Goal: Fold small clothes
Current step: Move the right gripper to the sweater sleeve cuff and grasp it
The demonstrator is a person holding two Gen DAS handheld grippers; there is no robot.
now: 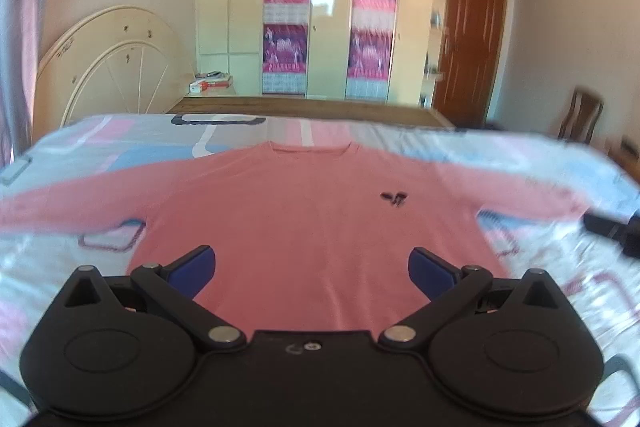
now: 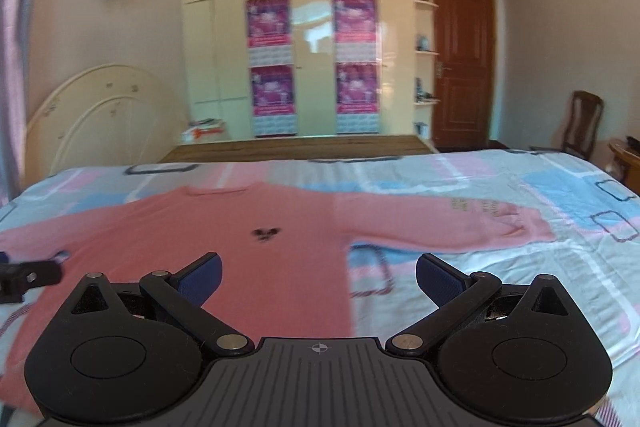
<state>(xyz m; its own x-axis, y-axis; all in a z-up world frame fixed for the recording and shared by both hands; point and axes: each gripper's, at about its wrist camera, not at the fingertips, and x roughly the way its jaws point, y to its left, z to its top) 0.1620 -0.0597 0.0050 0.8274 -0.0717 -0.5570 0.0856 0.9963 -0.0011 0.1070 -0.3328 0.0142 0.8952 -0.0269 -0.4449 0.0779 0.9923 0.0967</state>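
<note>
Pink shirt flat on bed, both grippers empty above it.
Headboard [image 2: 100, 115] leans at left wall, wardrobe [image 2: 312, 47] centre, door [image 2: 464, 63] and chair [image 2: 582, 123] right. Pink long-sleeve shirt [image 1: 304, 211] lies front up on patterned bedsheet [image 2: 520, 267], sleeves spread out. Left gripper [image 1: 312, 273] and right gripper [image 2: 318, 277] both have fingers spread apart, gripping nothing.
</note>
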